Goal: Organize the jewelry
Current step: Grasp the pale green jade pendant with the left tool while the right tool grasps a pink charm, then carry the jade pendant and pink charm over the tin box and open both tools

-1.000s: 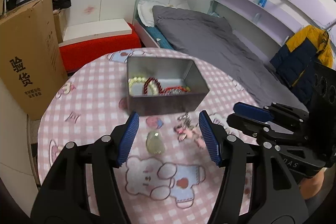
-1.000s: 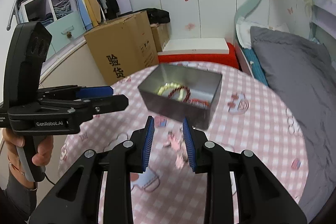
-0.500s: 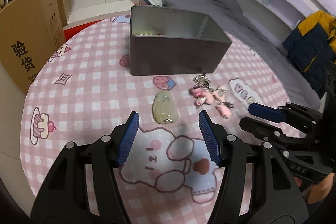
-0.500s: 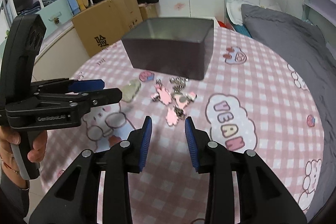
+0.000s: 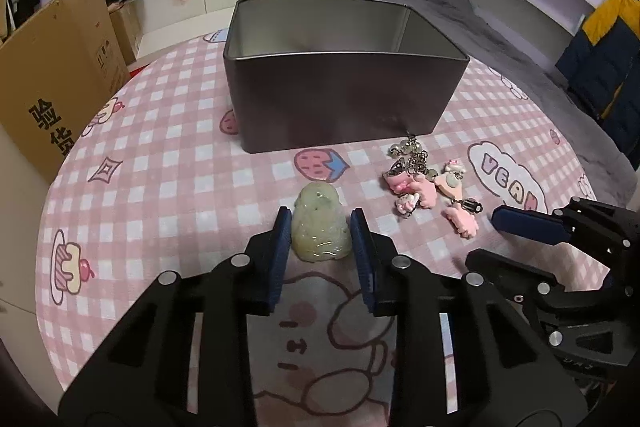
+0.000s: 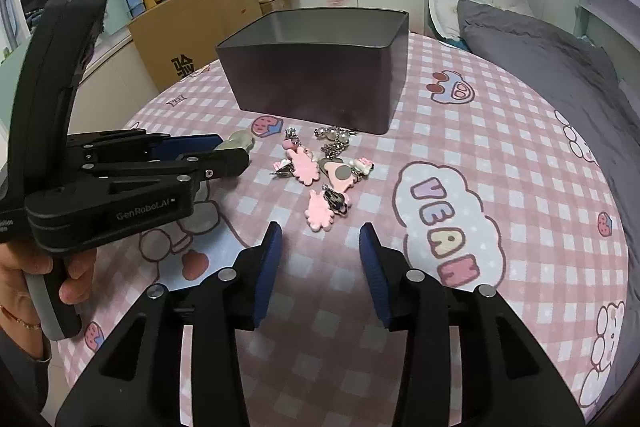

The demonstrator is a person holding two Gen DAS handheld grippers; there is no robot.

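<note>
Left gripper (image 5: pixel 320 227) closing around a pale green jade pendant (image 5: pixel 319 231) on the pink checked tablecloth (image 5: pixel 168 195), blue pads flanking it, contact too close to call. Right gripper (image 6: pixel 320 243) to the right, opening and empty, aimed at the pink charm cluster (image 6: pixel 320 179). Just beyond, an open grey metal tin (image 5: pixel 340 99), probably destined for both, hence two pickups lined up at its near wall.
</note>
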